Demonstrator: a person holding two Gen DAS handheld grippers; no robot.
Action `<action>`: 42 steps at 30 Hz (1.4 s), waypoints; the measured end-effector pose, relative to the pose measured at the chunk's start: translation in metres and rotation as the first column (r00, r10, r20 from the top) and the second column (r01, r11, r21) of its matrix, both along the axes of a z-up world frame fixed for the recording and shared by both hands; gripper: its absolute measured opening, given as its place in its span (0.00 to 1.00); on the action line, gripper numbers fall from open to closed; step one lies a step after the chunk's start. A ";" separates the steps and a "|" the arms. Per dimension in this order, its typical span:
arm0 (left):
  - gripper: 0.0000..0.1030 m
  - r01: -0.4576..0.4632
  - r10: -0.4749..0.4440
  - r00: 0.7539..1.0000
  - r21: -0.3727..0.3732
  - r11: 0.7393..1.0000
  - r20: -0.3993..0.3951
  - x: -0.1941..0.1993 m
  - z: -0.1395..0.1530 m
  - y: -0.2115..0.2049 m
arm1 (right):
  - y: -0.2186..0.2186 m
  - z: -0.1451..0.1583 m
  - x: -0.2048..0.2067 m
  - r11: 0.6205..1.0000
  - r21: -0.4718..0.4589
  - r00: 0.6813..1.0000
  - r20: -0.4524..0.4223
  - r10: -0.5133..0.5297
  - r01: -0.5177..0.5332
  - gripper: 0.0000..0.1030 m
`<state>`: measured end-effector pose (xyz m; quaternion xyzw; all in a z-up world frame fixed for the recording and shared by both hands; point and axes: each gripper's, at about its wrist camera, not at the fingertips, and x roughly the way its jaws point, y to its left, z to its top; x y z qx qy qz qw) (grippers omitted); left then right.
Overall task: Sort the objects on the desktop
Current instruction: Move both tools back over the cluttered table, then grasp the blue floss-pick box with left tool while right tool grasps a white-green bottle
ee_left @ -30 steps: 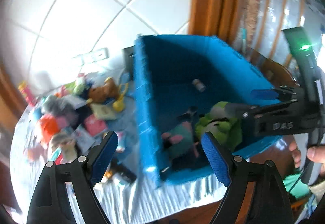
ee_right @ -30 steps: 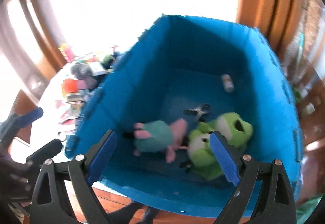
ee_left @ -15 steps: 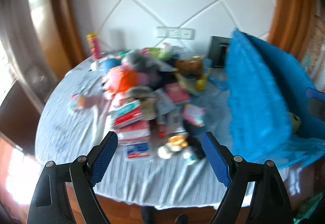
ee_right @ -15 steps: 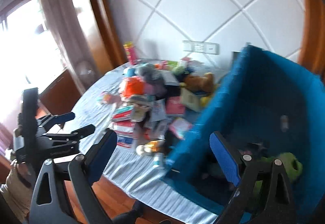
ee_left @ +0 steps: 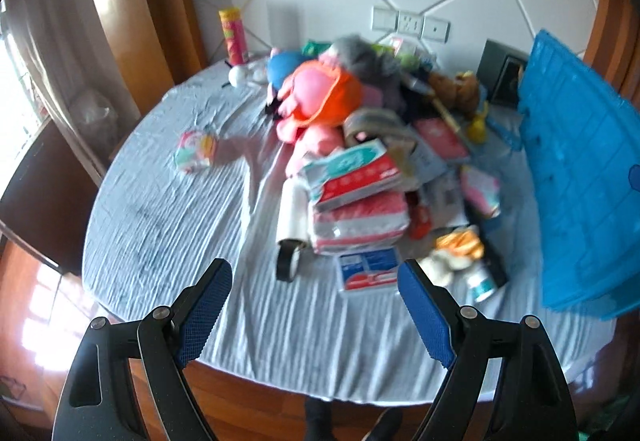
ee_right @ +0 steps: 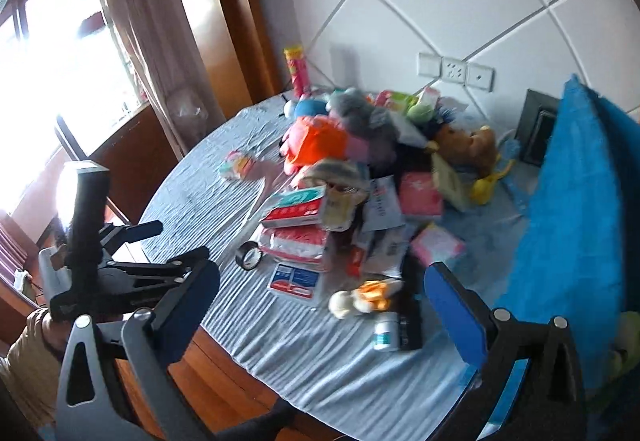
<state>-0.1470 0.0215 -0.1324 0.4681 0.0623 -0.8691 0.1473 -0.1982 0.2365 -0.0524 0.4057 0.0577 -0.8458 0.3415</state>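
A heap of objects lies on the round table: an orange and pink plush, tissue packs, a black tape roll, a small white bottle and a blue and red card. A blue bin stands at the right. My left gripper is open and empty above the table's near edge. My right gripper is open and empty, with the heap ahead and the bin to its right. The left gripper's body shows at the left of the right wrist view.
A pink snack tube stands at the back by the wall. A small round toy lies alone on the left of the cloth. A dark box sits behind the bin. A window and curtain are at the left.
Both grippers have swung left, away from the blue bin's inside to face the heap on the table. Both stay open and empty.
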 end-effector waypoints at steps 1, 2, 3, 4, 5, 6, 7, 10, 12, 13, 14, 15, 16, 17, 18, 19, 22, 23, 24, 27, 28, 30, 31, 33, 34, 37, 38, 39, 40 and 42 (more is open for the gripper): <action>0.83 0.007 -0.008 1.000 0.002 1.000 0.009 -0.003 -0.008 -0.005 | -0.006 -0.009 -0.003 1.000 -0.006 1.000 0.019 -0.014 0.014 1.00; 0.83 0.015 -0.015 1.000 0.003 1.000 0.019 -0.005 -0.016 -0.009 | -0.011 -0.018 -0.006 0.999 -0.011 0.999 0.040 -0.031 0.031 1.00; 0.83 0.025 -0.025 0.999 0.009 1.000 0.029 -0.007 -0.026 -0.014 | -0.014 -0.028 -0.010 0.999 -0.010 0.997 0.056 -0.053 0.054 1.00; 0.83 0.038 -0.039 0.998 0.020 0.999 0.043 -0.010 -0.037 -0.018 | -0.015 -0.038 -0.015 0.997 -0.007 0.994 0.070 -0.079 0.080 1.00; 0.83 0.051 -0.053 0.997 0.032 0.998 0.057 -0.013 -0.046 -0.019 | -0.016 -0.050 -0.018 0.994 -0.003 0.990 0.090 -0.107 0.107 1.00; 0.83 0.063 -0.066 0.995 0.044 0.997 0.070 -0.015 -0.056 -0.020 | -0.015 -0.063 -0.022 0.991 0.000 0.984 0.114 -0.135 0.136 1.00; 0.83 0.076 -0.080 0.994 0.051 0.996 0.080 -0.018 -0.064 -0.020 | -0.015 -0.077 -0.025 0.986 0.004 0.977 0.137 -0.164 0.165 1.00; 0.83 0.111 -0.119 0.986 0.072 0.991 0.115 -0.027 -0.091 -0.014 | -0.008 -0.114 -0.028 0.970 0.048 0.953 0.180 -0.244 0.239 1.00; 0.83 0.114 -0.128 0.982 0.105 0.988 0.141 -0.035 -0.108 -0.008 | -0.002 -0.139 -0.030 0.956 0.085 0.934 0.207 -0.292 0.280 1.00; 0.83 0.108 -0.127 0.980 0.125 0.986 0.151 -0.039 -0.115 -0.006 | 0.001 -0.153 -0.030 0.950 0.108 0.923 0.225 -0.312 0.295 1.00; 0.83 0.102 -0.123 0.980 0.139 0.985 0.156 -0.042 -0.120 -0.004 | 0.004 -0.166 -0.031 0.944 0.123 0.913 0.243 -0.326 0.305 1.00; 0.83 0.092 -0.117 0.980 0.153 0.984 0.162 -0.047 -0.127 -0.001 | 0.007 -0.177 -0.032 0.940 0.135 0.904 0.262 -0.338 0.312 1.00; 0.83 0.083 -0.110 0.980 0.161 0.983 0.166 -0.050 -0.132 0.001 | 0.010 -0.187 -0.034 0.938 0.145 0.898 0.274 -0.345 0.316 1.00; 0.83 0.070 -0.099 0.980 0.170 0.983 0.171 -0.054 -0.137 0.005 | 0.013 -0.196 -0.035 0.936 0.153 0.893 0.282 -0.350 0.318 1.00; 0.83 0.055 -0.087 0.980 0.181 0.982 0.178 -0.059 -0.142 0.008 | 0.015 -0.205 -0.037 0.934 0.162 0.889 0.291 -0.355 0.320 1.00; 0.83 0.048 -0.085 0.980 0.196 0.979 0.182 -0.064 -0.147 0.013 | 0.018 -0.211 -0.038 0.932 0.170 0.887 0.294 -0.357 0.319 1.00; 0.83 0.041 -0.080 0.978 0.197 0.980 0.191 -0.077 -0.159 0.027 | 0.024 -0.223 -0.042 0.932 0.188 0.890 0.288 -0.353 0.309 1.00; 0.83 0.040 -0.077 0.978 0.186 0.982 0.195 -0.081 -0.163 0.032 | 0.026 -0.226 -0.043 0.932 0.193 0.892 0.282 -0.353 0.308 1.00; 0.84 0.031 -0.068 0.978 0.185 0.982 0.197 -0.084 -0.166 0.035 | 0.029 -0.228 -0.044 0.931 0.199 0.894 0.275 -0.354 0.308 1.00; 0.88 -0.002 -0.036 0.979 0.189 0.982 0.201 -0.093 -0.175 0.040 | 0.038 -0.233 -0.046 0.922 0.215 0.892 0.259 -0.371 0.321 1.00; 0.88 -0.013 -0.026 0.979 0.190 0.982 0.202 -0.096 -0.179 0.041 | 0.039 -0.234 -0.047 0.922 0.214 0.893 0.254 -0.371 0.322 1.00; 0.88 -0.019 -0.019 0.976 0.168 0.986 0.217 -0.103 -0.187 0.045 | 0.041 -0.235 -0.049 0.924 0.208 0.896 0.248 -0.367 0.321 1.00; 0.88 -0.020 -0.016 0.974 0.156 0.988 0.226 -0.106 -0.191 0.046 | 0.040 -0.236 -0.050 0.926 0.206 0.898 0.248 -0.363 0.317 1.00; 0.88 -0.025 -0.007 0.972 0.133 0.991 0.234 -0.111 -0.199 0.048 | 0.040 -0.238 -0.054 0.929 0.202 0.901 0.249 -0.355 0.311 1.00; 0.88 -0.018 -0.012 0.973 0.130 0.991 0.230 -0.110 -0.199 0.049 | 0.040 -0.239 -0.055 0.930 0.199 0.902 0.250 -0.352 0.307 1.00; 0.88 -0.005 -0.027 0.975 0.144 0.990 0.219 -0.105 -0.199 0.046 | 0.035 -0.238 -0.056 0.935 0.201 0.912 0.235 -0.336 0.292 0.83; 0.88 -0.006 -0.027 0.975 0.147 0.989 0.220 -0.102 -0.199 0.044 | 0.033 -0.239 -0.056 0.936 0.204 0.915 0.229 -0.331 0.288 0.78; 0.88 -0.002 -0.032 0.975 0.153 0.988 0.220 -0.098 -0.198 0.041 | 0.032 -0.239 -0.057 0.934 0.220 0.920 0.216 -0.328 0.281 0.75; 0.88 0.003 -0.038 0.975 0.159 0.987 0.220 -0.094 -0.198 0.038 | 0.030 -0.239 -0.058 0.931 0.242 0.925 0.198 -0.324 0.274 0.69; 0.88 0.014 -0.050 0.973 0.158 0.987 0.224 -0.086 -0.198 0.033 | 0.027 -0.239 -0.060 0.930 0.261 0.932 0.186 -0.312 0.260 0.67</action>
